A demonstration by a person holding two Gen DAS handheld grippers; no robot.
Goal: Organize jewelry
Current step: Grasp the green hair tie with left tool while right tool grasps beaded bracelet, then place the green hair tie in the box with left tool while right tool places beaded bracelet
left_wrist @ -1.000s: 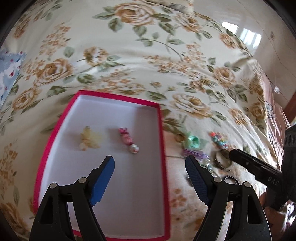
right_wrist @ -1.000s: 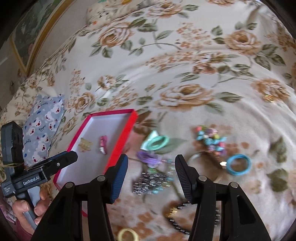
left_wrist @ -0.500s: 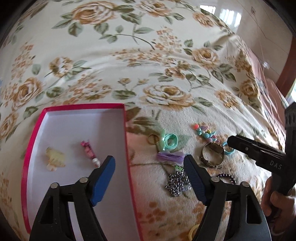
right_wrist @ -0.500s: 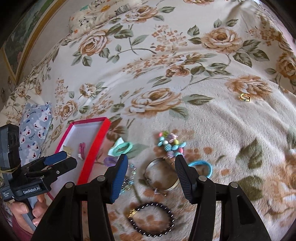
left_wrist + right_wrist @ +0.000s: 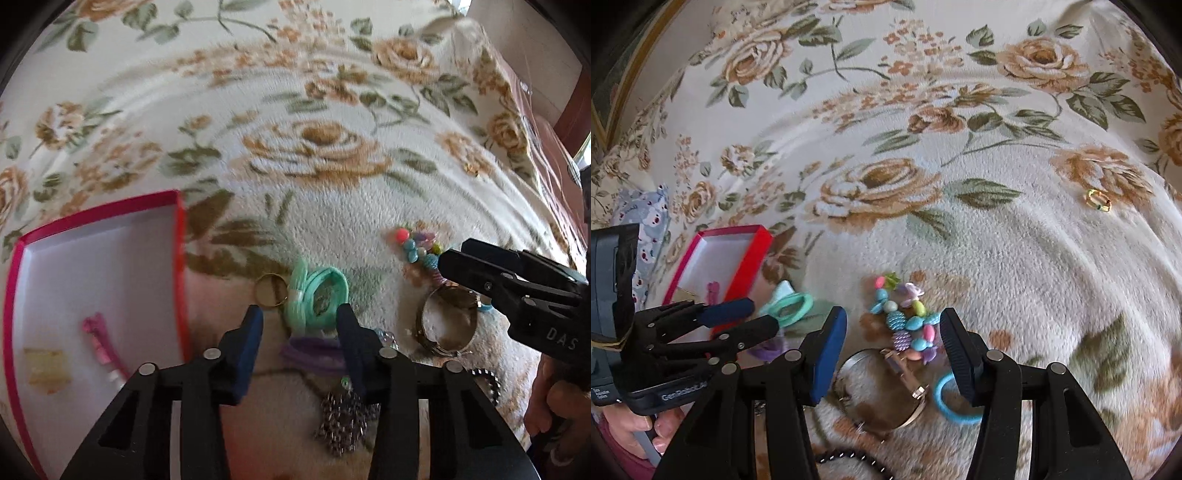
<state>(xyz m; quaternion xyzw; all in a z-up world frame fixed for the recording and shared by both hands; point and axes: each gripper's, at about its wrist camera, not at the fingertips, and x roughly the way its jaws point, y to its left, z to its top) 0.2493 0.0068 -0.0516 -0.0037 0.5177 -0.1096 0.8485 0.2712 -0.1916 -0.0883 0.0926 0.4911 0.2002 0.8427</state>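
Observation:
A red-rimmed white box (image 5: 177, 258) lies on the floral blanket at left, holding a pink clip (image 5: 101, 341) and a pale yellow piece (image 5: 48, 367); it also shows in the right wrist view (image 5: 755, 258). My left gripper (image 5: 301, 325) is open, its jaws either side of a mint hair tie (image 5: 317, 291), above a purple tie (image 5: 314, 356). A gold ring (image 5: 270, 290) lies beside it. My right gripper (image 5: 894, 332) is open around a colourful bead bracelet (image 5: 905, 325), with a metal bangle (image 5: 882, 391) just below.
A rhinestone pendant (image 5: 343, 421) lies below the left gripper. A blue hair tie (image 5: 951, 400), a dark bead bracelet (image 5: 849, 456) and a small yellow ring (image 5: 1099, 199) lie on the blanket. A blue patterned pillow (image 5: 646, 218) is at far left.
My left gripper has moved right off the box to the mint hair tie and its jaws have narrowed. My right gripper has moved forward over the colourful bead bracelet.

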